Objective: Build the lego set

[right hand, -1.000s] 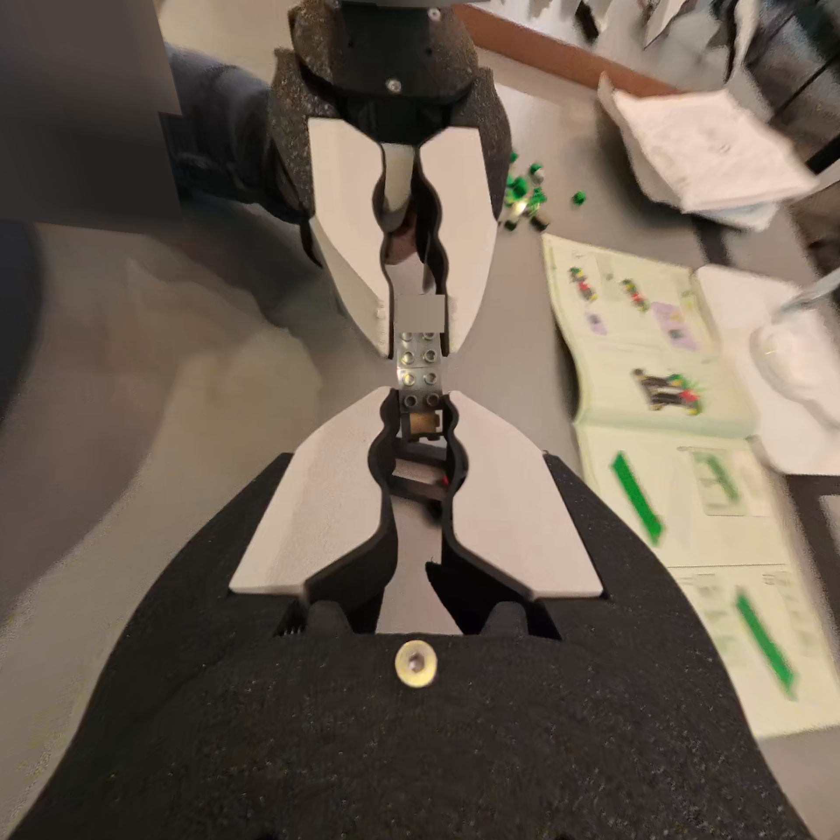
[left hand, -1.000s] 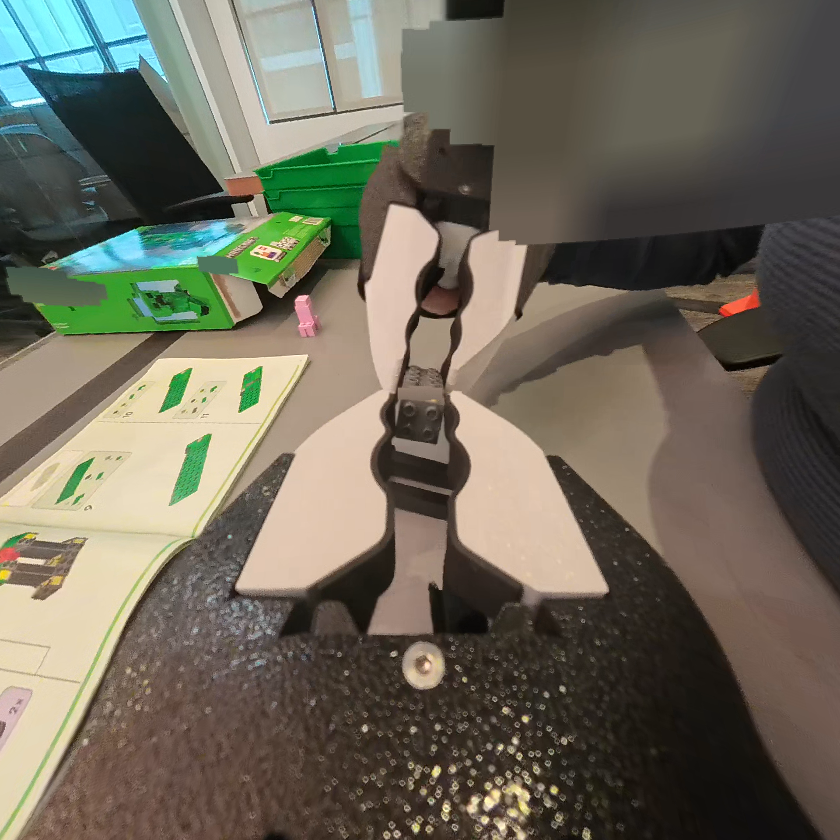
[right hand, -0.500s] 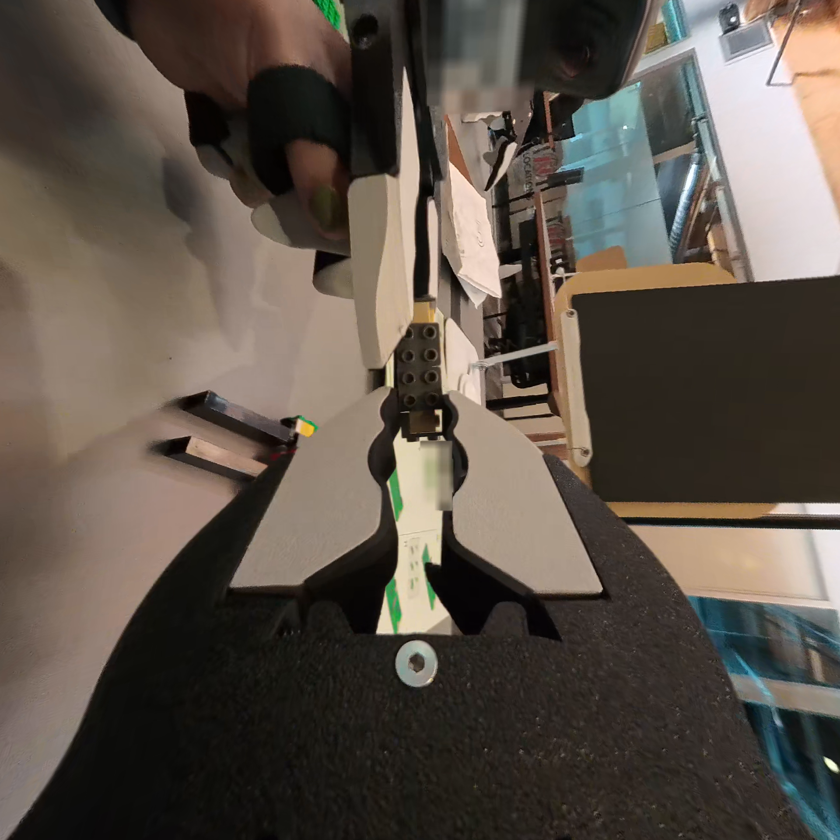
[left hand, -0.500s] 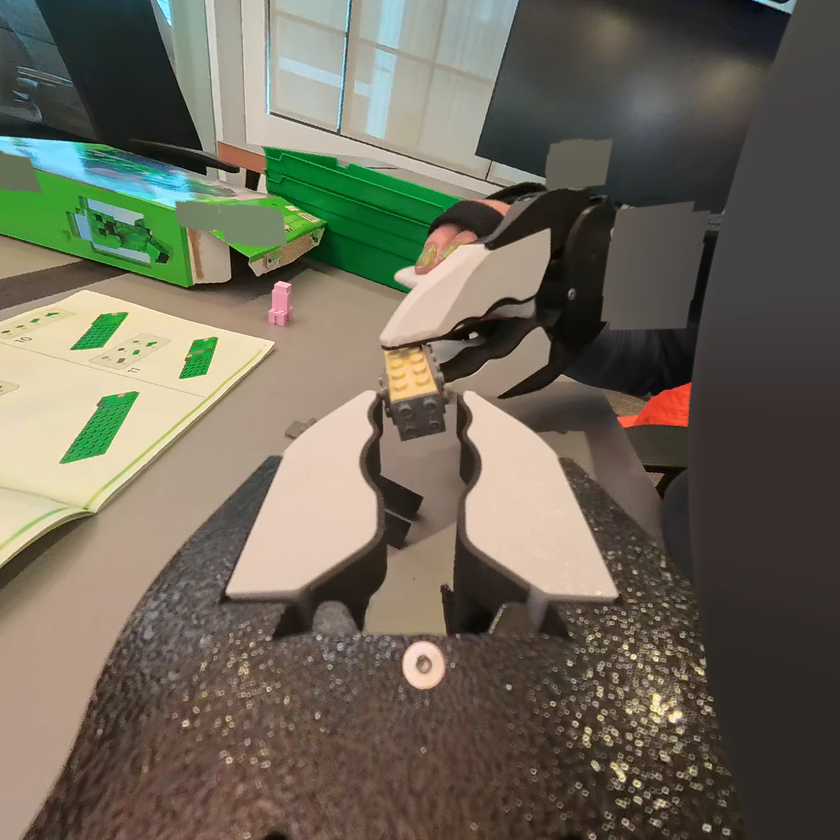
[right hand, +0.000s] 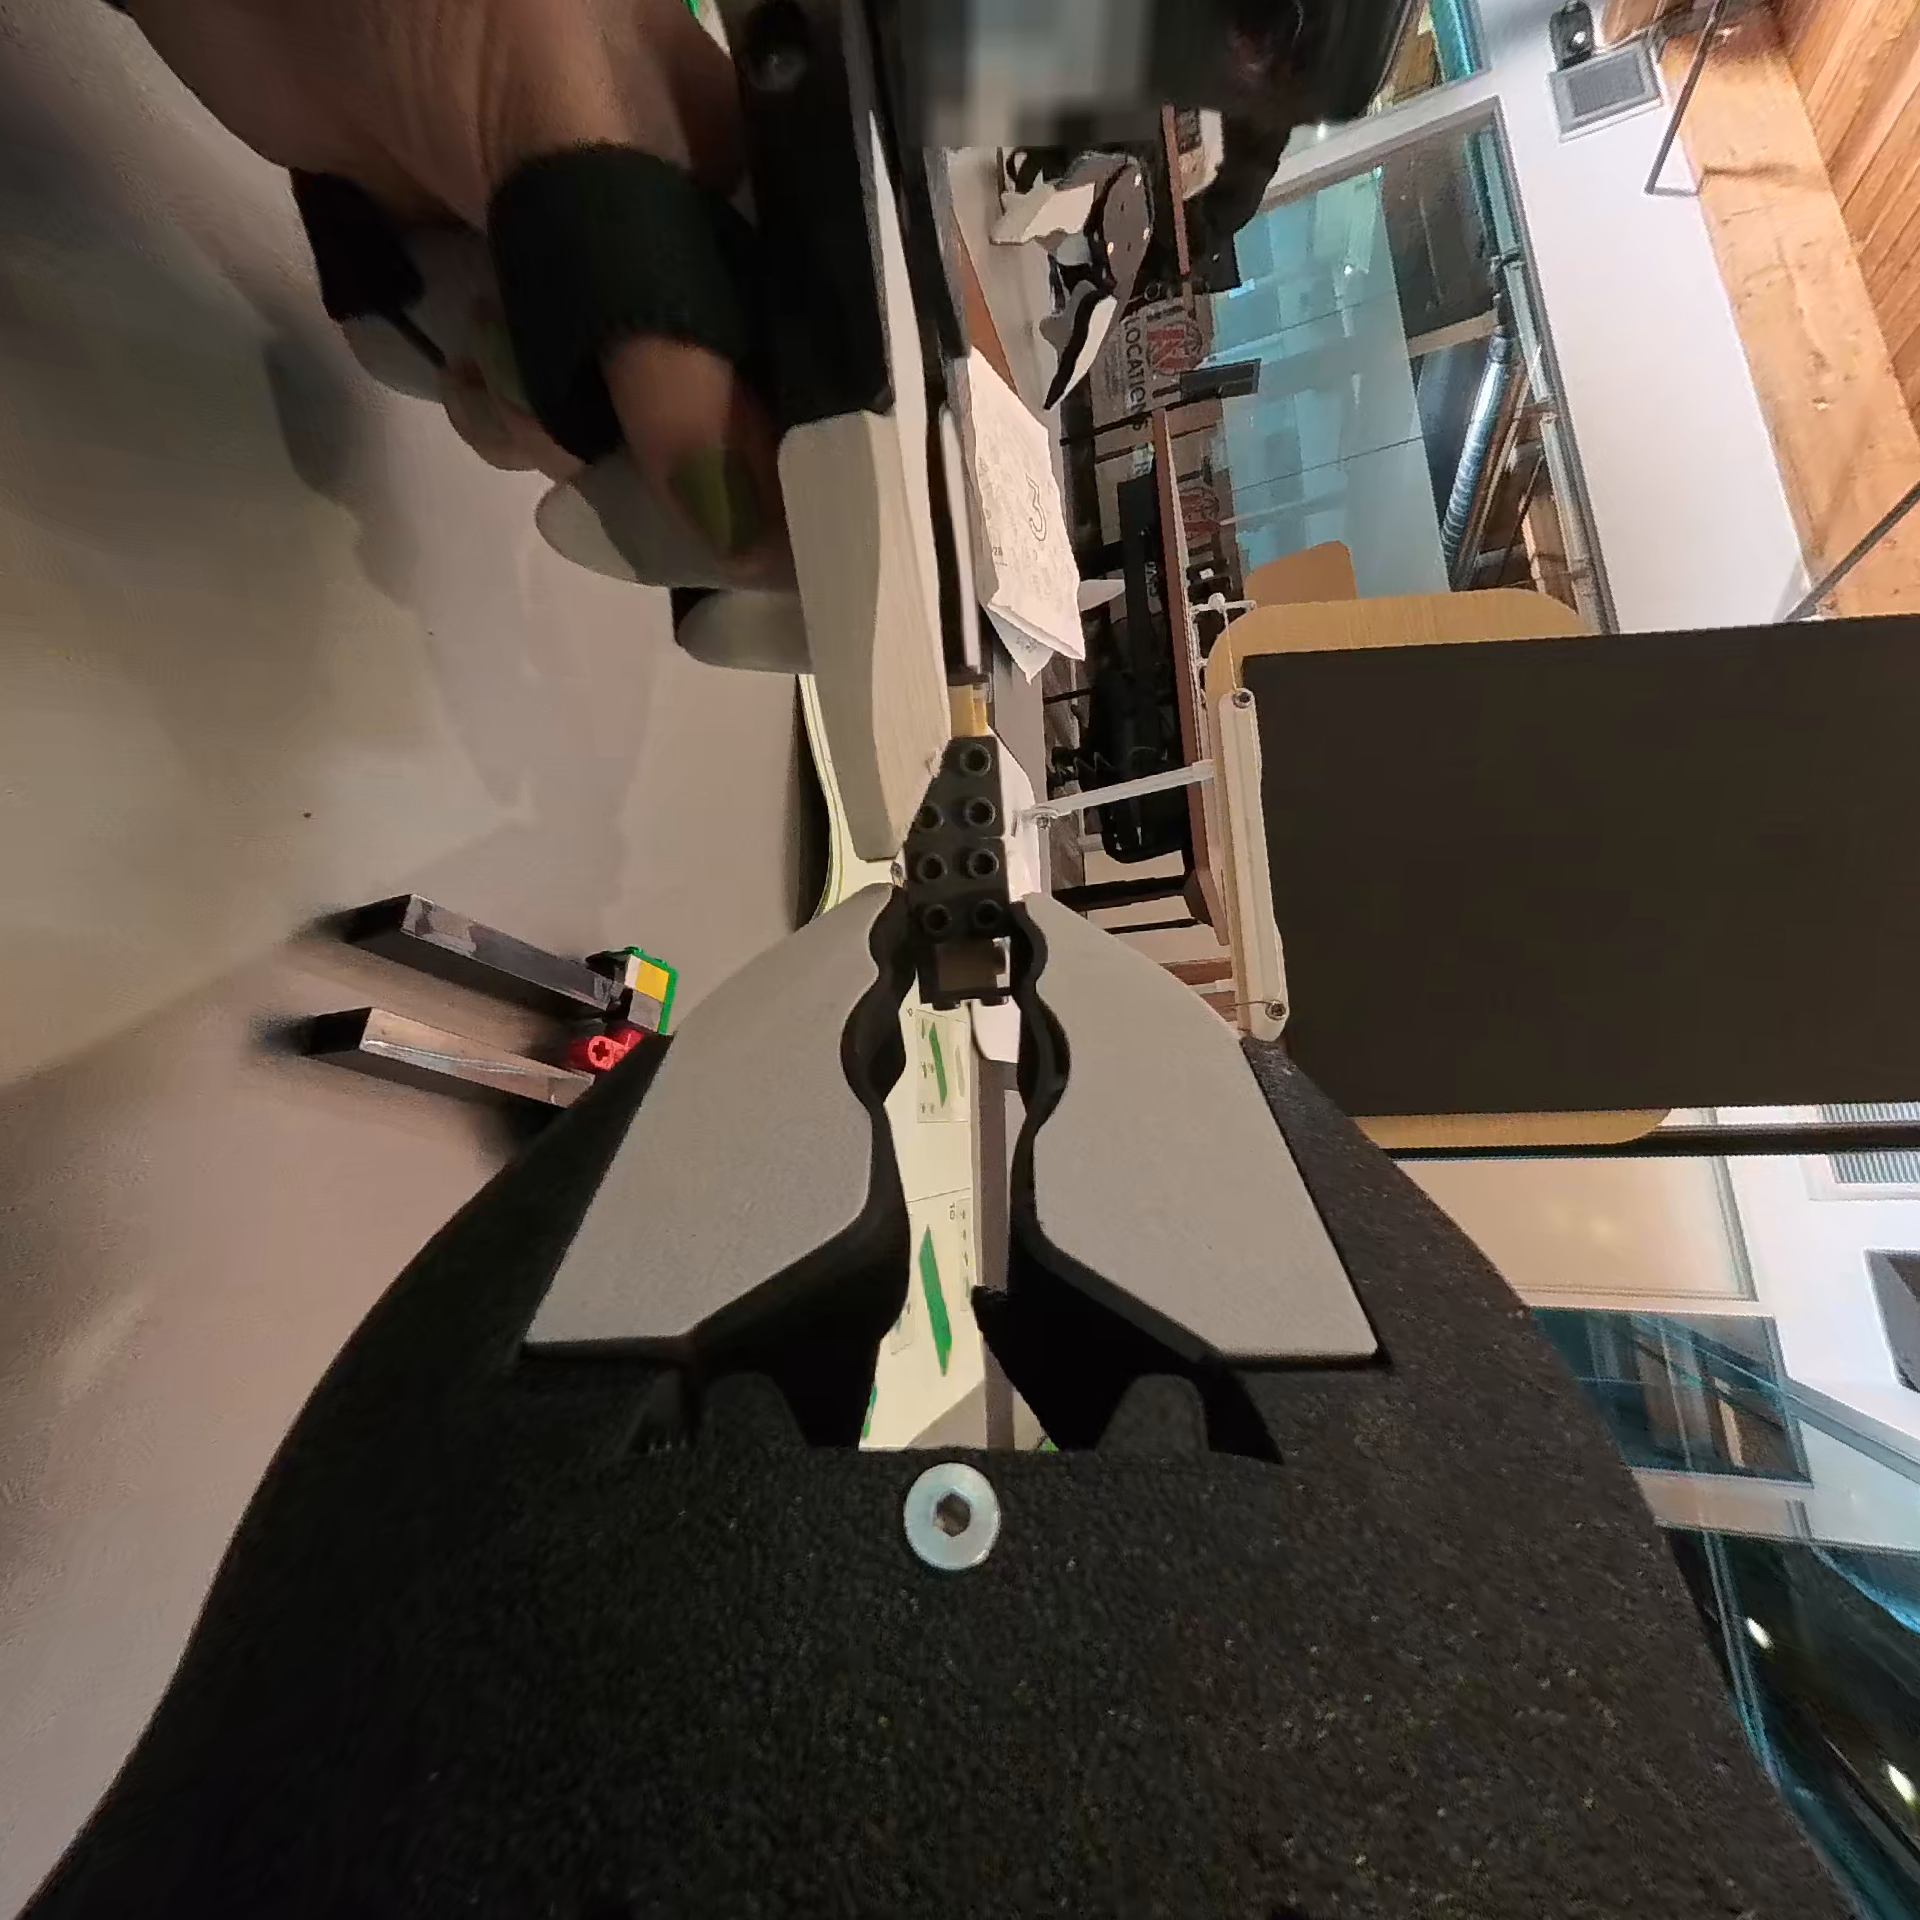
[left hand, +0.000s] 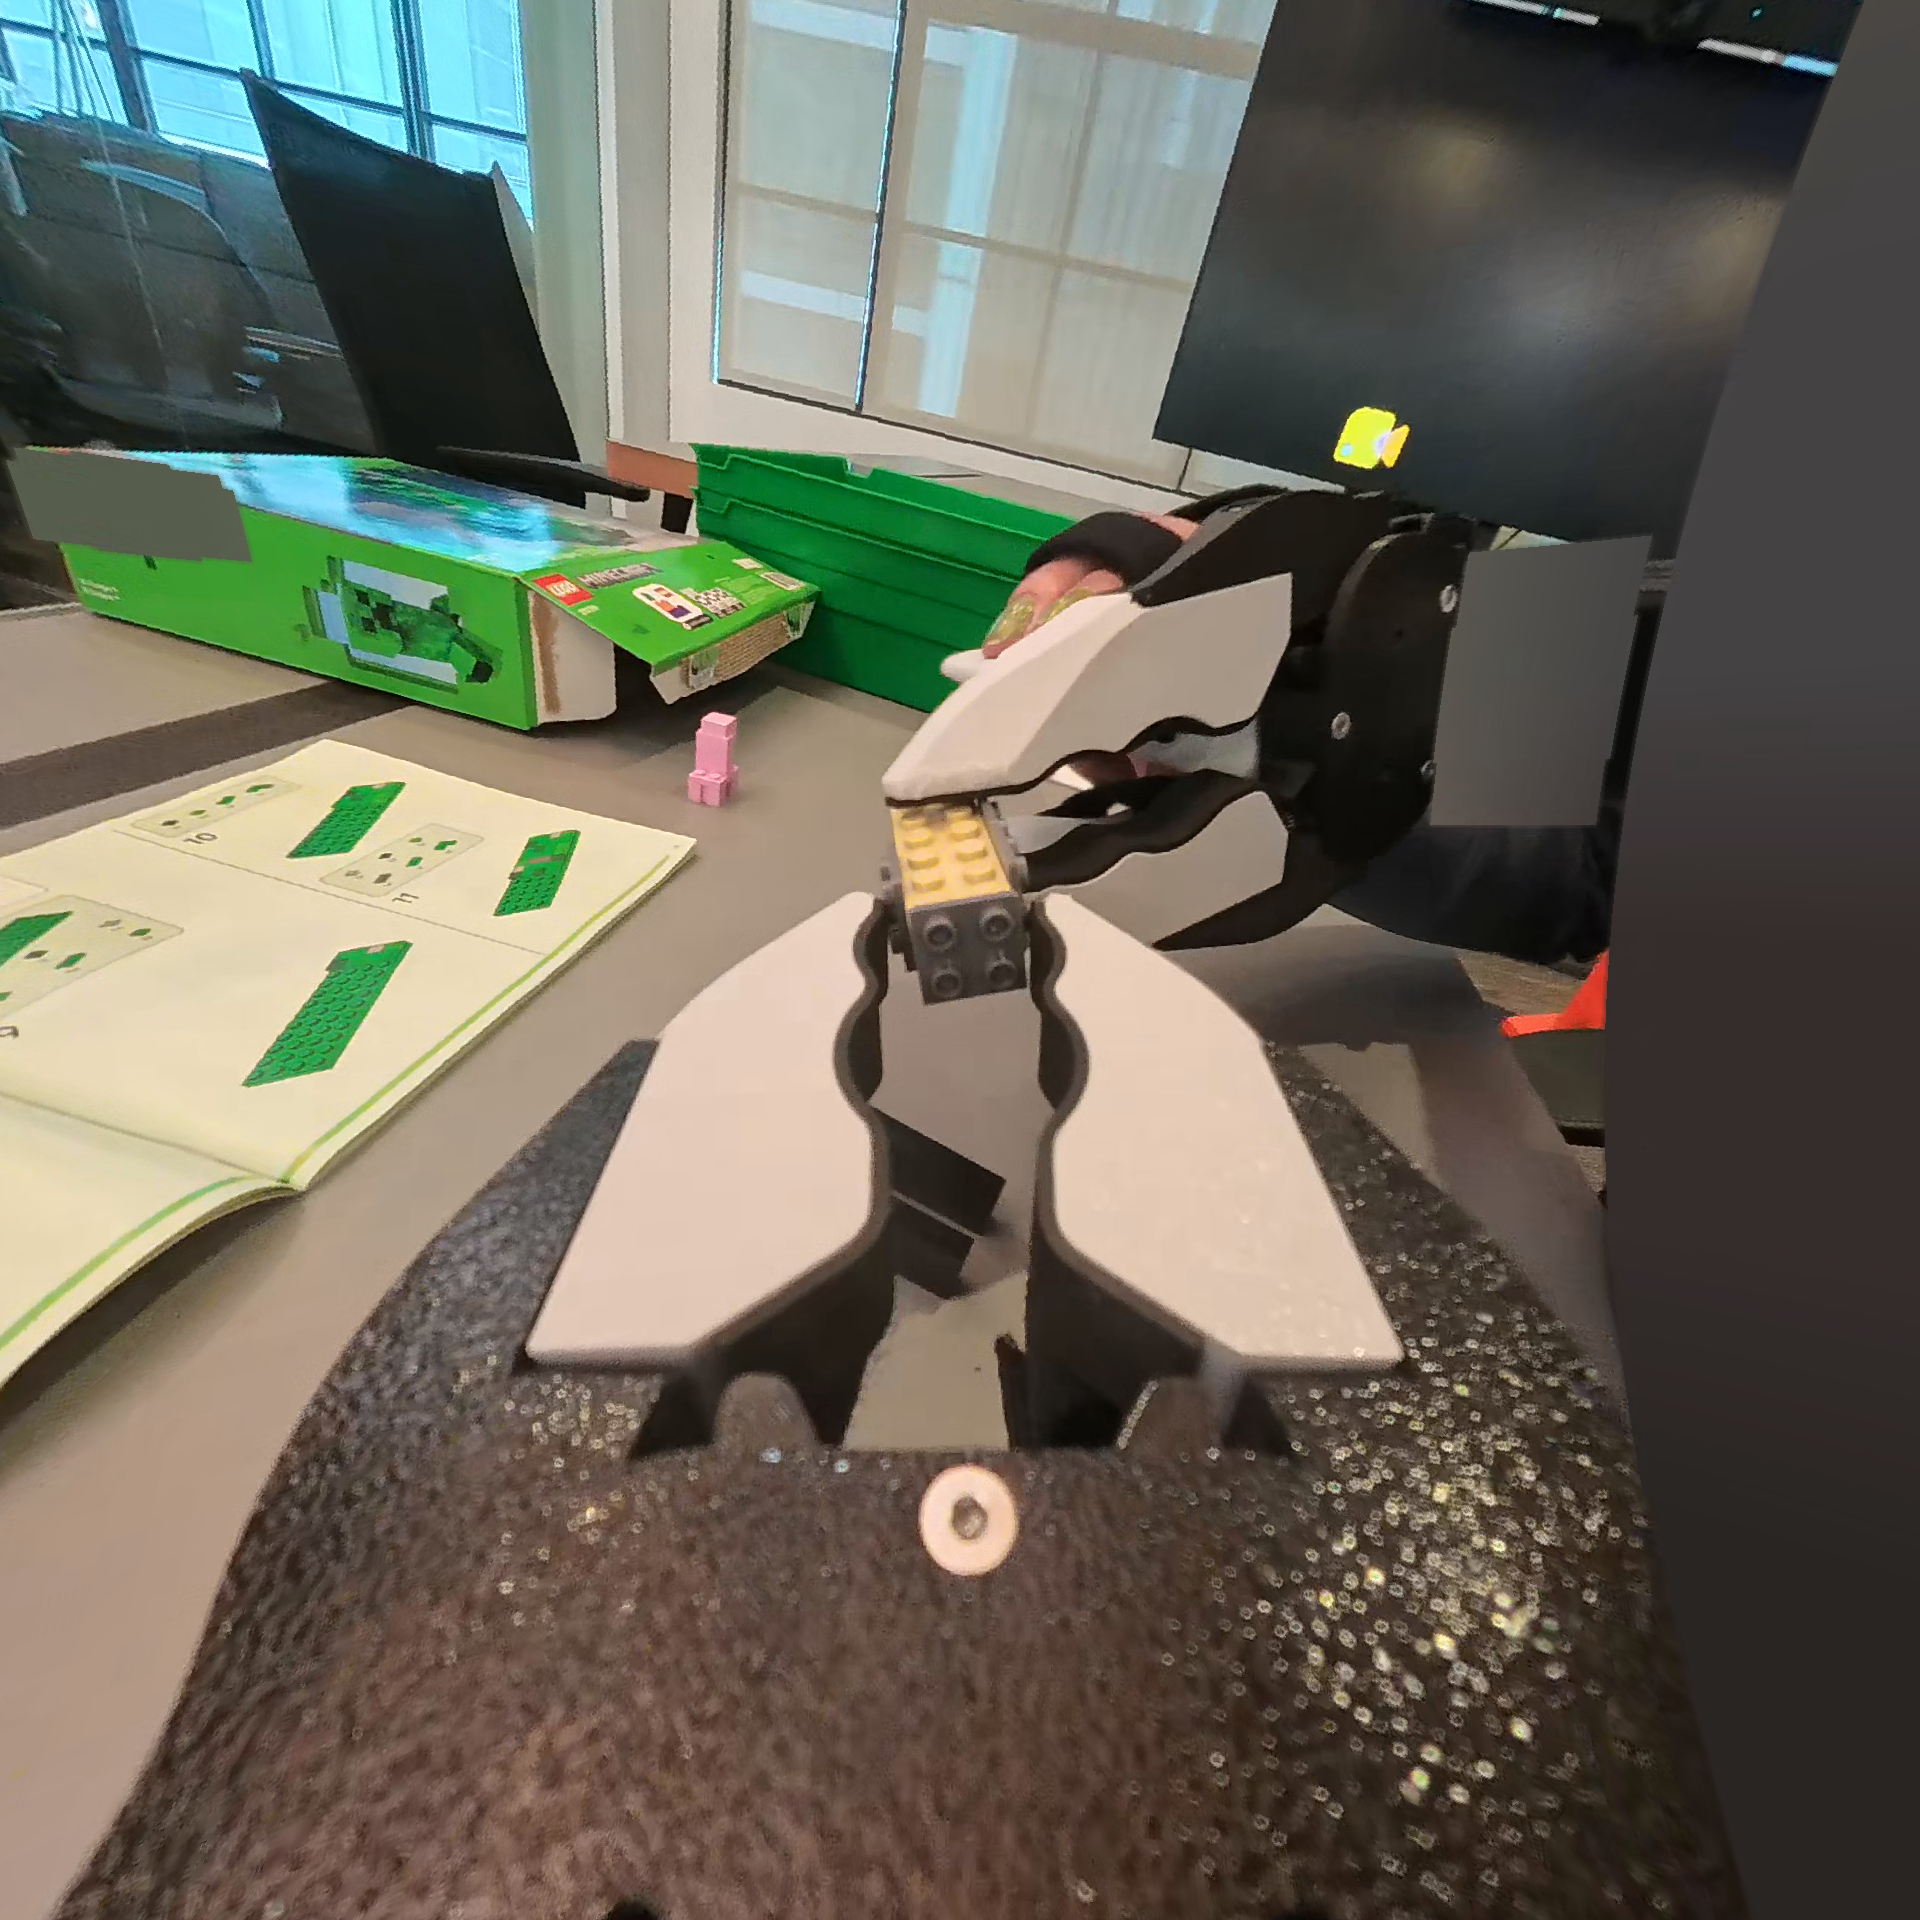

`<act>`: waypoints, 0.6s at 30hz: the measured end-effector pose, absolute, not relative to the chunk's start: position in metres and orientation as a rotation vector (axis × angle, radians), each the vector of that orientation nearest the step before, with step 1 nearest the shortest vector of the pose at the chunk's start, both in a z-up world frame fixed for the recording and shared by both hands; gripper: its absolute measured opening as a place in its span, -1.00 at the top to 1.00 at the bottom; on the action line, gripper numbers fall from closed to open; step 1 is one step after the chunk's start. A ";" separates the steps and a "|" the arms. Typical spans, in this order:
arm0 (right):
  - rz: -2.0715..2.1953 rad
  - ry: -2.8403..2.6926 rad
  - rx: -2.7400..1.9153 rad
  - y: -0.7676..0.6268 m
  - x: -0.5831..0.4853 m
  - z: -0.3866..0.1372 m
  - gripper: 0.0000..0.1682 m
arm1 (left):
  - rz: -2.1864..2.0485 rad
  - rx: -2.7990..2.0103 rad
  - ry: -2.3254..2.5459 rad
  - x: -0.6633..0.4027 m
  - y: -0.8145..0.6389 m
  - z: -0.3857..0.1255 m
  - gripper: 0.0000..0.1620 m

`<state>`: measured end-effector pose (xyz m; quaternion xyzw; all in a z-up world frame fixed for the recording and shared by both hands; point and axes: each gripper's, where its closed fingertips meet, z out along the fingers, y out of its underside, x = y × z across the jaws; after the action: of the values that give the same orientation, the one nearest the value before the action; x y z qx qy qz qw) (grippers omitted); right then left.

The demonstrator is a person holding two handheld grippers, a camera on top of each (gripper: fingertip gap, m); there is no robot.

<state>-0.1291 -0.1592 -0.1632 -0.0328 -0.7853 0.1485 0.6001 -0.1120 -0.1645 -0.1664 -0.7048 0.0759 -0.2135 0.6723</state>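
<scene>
The left gripper (left hand: pixel 961 925) is clenched on a small lego assembly (left hand: pixel 961 909), a dark grey brick topped by a tan plate, held above the grey table (left hand: pixel 312 1382). The right gripper (right hand: pixel 956 925), turned on its side, grasps the same assembly from the far end. Relative to the assembly, in the left wrist view, the open instruction booklet (left hand: pixel 260 966) lies to the left, the pink figure (left hand: pixel 715 761) stands beyond it, and the green box (left hand: pixel 343 592) lies farther back.
</scene>
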 end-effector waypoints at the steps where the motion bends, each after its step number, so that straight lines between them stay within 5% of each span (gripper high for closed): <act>1: 0.341 -1.819 -0.073 -0.159 -0.129 -0.163 0.80 | -0.473 -1.588 0.174 -0.112 -0.165 -0.166 0.69; 16: 0.391 -1.780 -0.086 -0.163 -0.130 -0.161 0.79 | -0.469 -1.567 0.176 -0.117 -0.167 -0.164 0.70; 18: 0.450 -1.810 -0.198 -0.152 -0.130 -0.161 0.63 | -0.403 -1.571 0.152 -0.131 -0.171 -0.163 0.70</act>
<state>-0.1305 -0.1520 -0.1613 -0.0852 -0.7779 0.1936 0.5917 -0.1315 -0.1708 -0.1633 -0.7016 0.0680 -0.1799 0.6861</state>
